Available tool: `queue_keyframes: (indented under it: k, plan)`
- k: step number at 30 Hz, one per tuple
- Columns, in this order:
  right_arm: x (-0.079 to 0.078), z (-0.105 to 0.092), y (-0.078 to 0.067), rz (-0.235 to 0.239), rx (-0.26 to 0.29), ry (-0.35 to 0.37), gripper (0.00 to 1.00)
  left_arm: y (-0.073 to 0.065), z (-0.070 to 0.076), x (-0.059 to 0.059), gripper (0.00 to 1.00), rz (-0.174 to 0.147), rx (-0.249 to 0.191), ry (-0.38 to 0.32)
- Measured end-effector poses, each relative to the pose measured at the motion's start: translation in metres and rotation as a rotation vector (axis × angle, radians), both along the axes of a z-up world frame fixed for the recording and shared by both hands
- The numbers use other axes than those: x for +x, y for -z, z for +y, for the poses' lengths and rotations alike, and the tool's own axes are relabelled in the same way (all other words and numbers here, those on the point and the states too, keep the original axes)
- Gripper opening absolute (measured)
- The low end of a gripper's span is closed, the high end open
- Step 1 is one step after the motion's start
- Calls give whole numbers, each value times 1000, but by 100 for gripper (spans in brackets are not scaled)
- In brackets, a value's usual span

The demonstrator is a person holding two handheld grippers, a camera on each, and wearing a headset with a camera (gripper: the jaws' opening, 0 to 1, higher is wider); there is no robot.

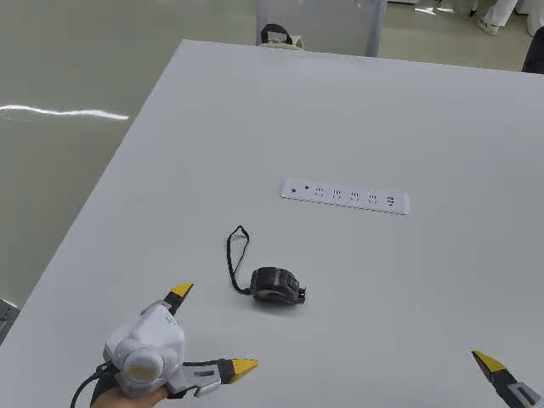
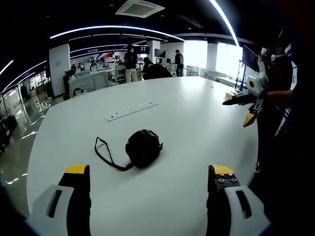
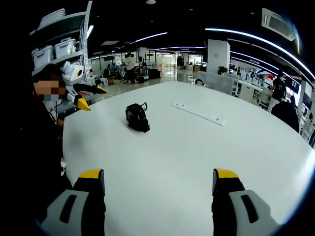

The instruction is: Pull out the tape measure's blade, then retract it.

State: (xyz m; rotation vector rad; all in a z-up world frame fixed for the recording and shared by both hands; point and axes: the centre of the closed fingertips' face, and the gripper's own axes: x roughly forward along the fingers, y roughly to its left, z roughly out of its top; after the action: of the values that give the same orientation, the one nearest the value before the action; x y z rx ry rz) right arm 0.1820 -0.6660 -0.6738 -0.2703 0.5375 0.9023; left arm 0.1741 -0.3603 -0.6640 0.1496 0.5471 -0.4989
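Black tape measure [image 1: 276, 286] lay on the white table [image 1: 408, 119] in the head view, blade wound in, its strap [image 1: 236, 253] looped away from the case and a power strip [image 1: 345, 196] beyond it. The left gripper [image 1: 211, 329] hovered near it at lower left, jaws wide apart; the right gripper [image 1: 500, 374] showed one yellow tip at lower right. Left gripper view: own jaws stood apart and empty, the tape measure ahead between them, untouched. Right gripper view: jaws likewise apart and empty, the tape measure farther off, left of centre.
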Motion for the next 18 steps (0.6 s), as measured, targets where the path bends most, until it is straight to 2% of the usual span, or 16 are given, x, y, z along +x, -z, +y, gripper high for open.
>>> queue_keyframes:
  k: [11, 18]
  plan:
    - [8, 13, 2, -9, -29, -98, 87, 5, -4, 3, 92, 14, 35, 64]
    - [17, 22, 3, -9, -33, -147, 81, 14, -2, 10, 85, 17, 58, 114]
